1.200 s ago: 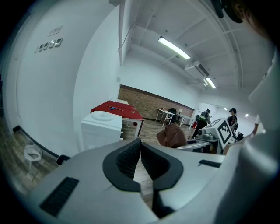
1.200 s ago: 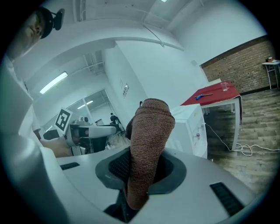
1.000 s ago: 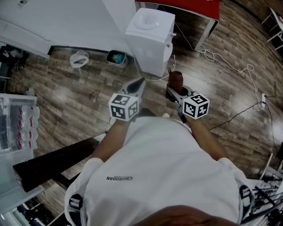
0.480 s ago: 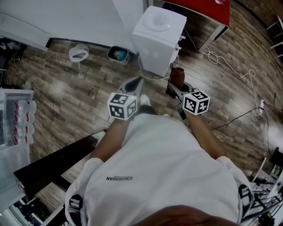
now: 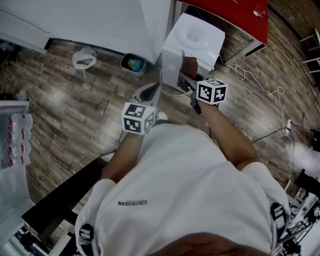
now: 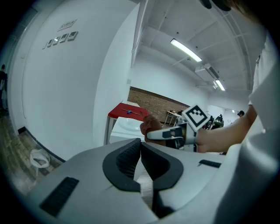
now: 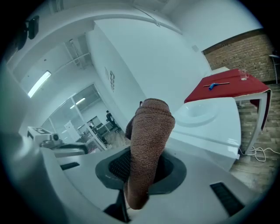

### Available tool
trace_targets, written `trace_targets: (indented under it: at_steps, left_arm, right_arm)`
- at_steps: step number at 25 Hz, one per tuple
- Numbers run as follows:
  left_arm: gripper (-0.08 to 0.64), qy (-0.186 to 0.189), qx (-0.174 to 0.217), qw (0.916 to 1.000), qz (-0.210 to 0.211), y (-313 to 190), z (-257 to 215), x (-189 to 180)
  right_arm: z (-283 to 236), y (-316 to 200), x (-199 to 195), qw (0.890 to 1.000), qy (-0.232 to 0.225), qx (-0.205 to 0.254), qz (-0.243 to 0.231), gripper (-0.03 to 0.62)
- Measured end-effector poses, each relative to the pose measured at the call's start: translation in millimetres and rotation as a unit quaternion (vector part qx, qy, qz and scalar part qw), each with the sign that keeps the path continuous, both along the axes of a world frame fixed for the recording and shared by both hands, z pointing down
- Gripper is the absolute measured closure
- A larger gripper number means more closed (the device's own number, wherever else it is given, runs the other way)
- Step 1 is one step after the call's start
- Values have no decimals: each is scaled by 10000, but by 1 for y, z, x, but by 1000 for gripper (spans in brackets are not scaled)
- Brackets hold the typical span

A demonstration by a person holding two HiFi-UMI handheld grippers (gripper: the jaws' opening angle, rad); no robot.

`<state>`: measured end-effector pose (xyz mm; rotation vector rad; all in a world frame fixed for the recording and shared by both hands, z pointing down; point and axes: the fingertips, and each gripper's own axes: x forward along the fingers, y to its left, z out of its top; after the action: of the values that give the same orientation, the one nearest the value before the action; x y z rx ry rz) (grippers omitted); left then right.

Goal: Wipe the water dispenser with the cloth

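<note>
The white water dispenser (image 5: 200, 37) stands against the wall, with a round recess in its top (image 7: 203, 116). My right gripper (image 5: 186, 76) is shut on a brown cloth (image 7: 148, 140), which sticks up between the jaws. In the head view the cloth (image 5: 189, 66) is at the dispenser's front upper edge; whether it touches I cannot tell. My left gripper (image 5: 151, 93) hangs lower and to the left of the dispenser, shut with nothing in it (image 6: 140, 151). In the left gripper view the right gripper (image 6: 173, 134) and cloth (image 6: 151, 126) show in front of the dispenser.
A red table (image 5: 235, 15) stands behind the dispenser, with a cable (image 5: 252, 80) looping over the wood floor to its right. A small bin (image 5: 132, 64) and a white bag (image 5: 85, 57) sit by the wall at left. A dark bench (image 5: 55, 200) lies behind me.
The right gripper has risen with the cloth from low in front of the dispenser to its front upper edge. The dispenser is closer in view. The left gripper has barely moved.
</note>
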<state>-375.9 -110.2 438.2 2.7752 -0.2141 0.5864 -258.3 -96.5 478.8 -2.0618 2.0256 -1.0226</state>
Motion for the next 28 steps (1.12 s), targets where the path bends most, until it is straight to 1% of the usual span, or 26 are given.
trace_targets:
  at_steps: [2,3,7,9,12,14,18,21,25,28]
  left_arm:
    - [560,-20,-31,10000,42,-10,3,-3]
    - [560,-28,-51,10000,56,-14,4,-5]
    - [560,-78,-87,9999,-1,-32,14,-18]
    - [560,-79,-127,9998,-141,-42,16,-26]
    - [560,-28,-192,9986,-486,-63,16,-35]
    - [560,13,-222,9975,-667,-74,14,-39]
    - [560,103,-220,9961,-847,-80,8,-42]
    - [560,85,-311,9949,-954,-81,13,-43]
    - [560,-34,-326,9957,-866,-81,20,-36]
    - [558,15,-345,9962,-805,-83,18,-24]
  right_arm:
    - [6,-33,10,10000,7,-52,49,518]
    - [10,-48,15,9999,-69,-76,99,518]
    - [26,-97,33,9976,-555,-178,383,518]
    - [34,-114,38,9960,-743,-258,419,518]
    - [45,-135,42,9934,-1029,-358,359,518]
    - [49,-147,43,9923,-1125,-403,310,518]
    - [55,-162,47,9921,-1125,-463,293,518]
    - [58,-165,53,9913,-1174,-485,351,518]
    - [58,-157,59,9907,-1216,-477,371,518]
    - [55,-143,66,9906,-1212,-449,444,518]
